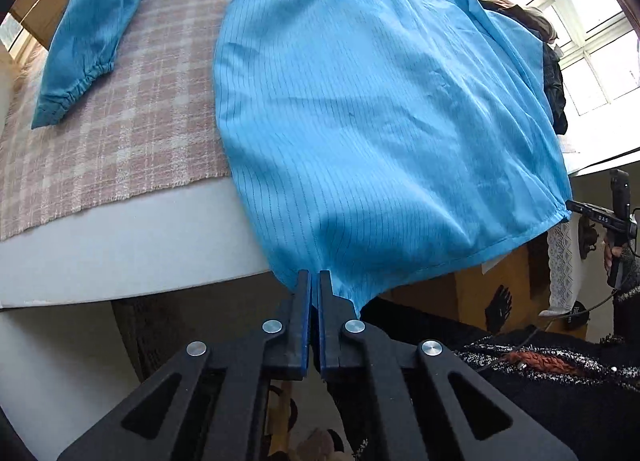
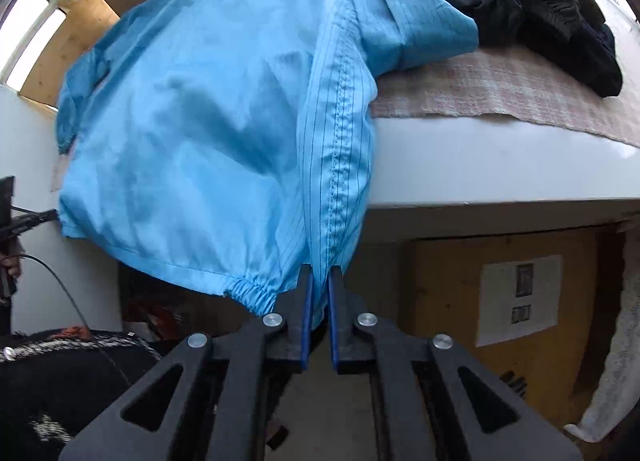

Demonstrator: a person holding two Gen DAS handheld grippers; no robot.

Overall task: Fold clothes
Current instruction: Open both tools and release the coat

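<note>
Left wrist view: the left tongs (image 1: 315,275) are clenched on the hem corner of the blue coat (image 1: 360,101), which lies spread over the checked blanket (image 1: 120,133) on the white worktop (image 1: 140,237).

Right wrist view: the right tongs (image 2: 320,271) pinch the coat's other hem corner, beside dark clothes (image 2: 540,9).

White table (image 1: 132,237) stands ahead of both claws, its edge just beyond the fingertips. A pink plaid cloth (image 1: 120,141) covers its top, stopping short of the near edge. On the cloth: a blue garment (image 1: 360,101), hem overhanging toward the claws, and dark clothes (image 2: 540,9) farther back right.
</note>
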